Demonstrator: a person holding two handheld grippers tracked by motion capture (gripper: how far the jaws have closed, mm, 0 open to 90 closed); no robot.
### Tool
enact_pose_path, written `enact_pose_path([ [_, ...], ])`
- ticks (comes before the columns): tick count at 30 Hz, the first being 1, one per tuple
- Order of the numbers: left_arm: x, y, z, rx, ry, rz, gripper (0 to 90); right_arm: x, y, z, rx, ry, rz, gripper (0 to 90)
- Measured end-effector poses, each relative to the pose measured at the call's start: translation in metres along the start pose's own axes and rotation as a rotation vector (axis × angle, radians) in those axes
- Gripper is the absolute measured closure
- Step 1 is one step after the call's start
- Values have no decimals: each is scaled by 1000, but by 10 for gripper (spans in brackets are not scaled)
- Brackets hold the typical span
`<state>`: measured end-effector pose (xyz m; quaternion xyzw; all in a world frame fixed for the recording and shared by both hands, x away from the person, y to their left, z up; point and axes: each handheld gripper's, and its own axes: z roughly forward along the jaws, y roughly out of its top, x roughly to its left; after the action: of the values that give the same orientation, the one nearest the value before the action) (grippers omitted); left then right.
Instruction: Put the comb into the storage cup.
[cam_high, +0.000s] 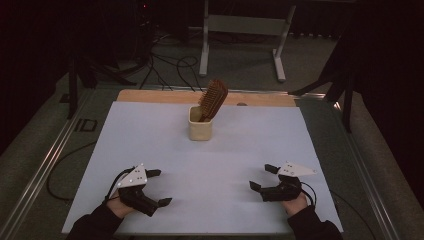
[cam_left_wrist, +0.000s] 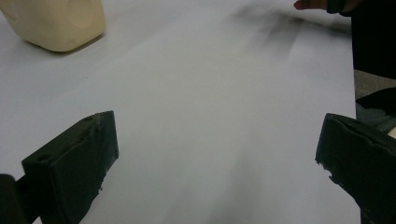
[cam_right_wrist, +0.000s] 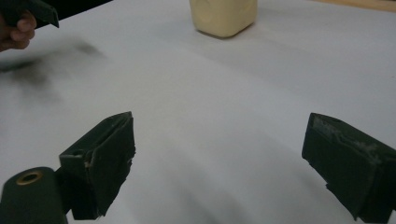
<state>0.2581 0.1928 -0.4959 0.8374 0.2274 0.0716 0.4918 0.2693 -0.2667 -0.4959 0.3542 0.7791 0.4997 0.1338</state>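
A cream square cup (cam_high: 200, 127) stands upright at the far middle of the white sheet (cam_high: 210, 165). A brown hairbrush (cam_high: 213, 99) leans in it, bristle head up and tilted right. My left gripper (cam_high: 159, 187) rests open near the sheet's front left, nothing between its fingers (cam_left_wrist: 74, 163). My right gripper (cam_high: 262, 176) rests open near the front right, likewise with nothing between its fingers (cam_right_wrist: 100, 161). The cup's base (cam_left_wrist: 58, 23) lies far ahead in the left gripper view, and the cup (cam_right_wrist: 224, 16) also lies far ahead in the right gripper view.
The white sheet covers a wooden board (cam_high: 165, 96) on a table with metal rails (cam_high: 45, 170). Cables (cam_high: 170, 65) and a grey stand (cam_high: 245, 30) lie on the floor beyond. The person's other hand (cam_right_wrist: 16, 30) appears at the left edge of the right gripper view.
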Motion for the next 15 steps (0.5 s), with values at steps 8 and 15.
enact_pose_path([
  [8, 0, 0, 0, -2, -2, -2, 1, 4, -9, -8, -12, -21, 7, 92],
  [15, -1, -1, 1, 3, -2, 1, 1, 2, -12, -13, -40, -61, 0, 92],
])
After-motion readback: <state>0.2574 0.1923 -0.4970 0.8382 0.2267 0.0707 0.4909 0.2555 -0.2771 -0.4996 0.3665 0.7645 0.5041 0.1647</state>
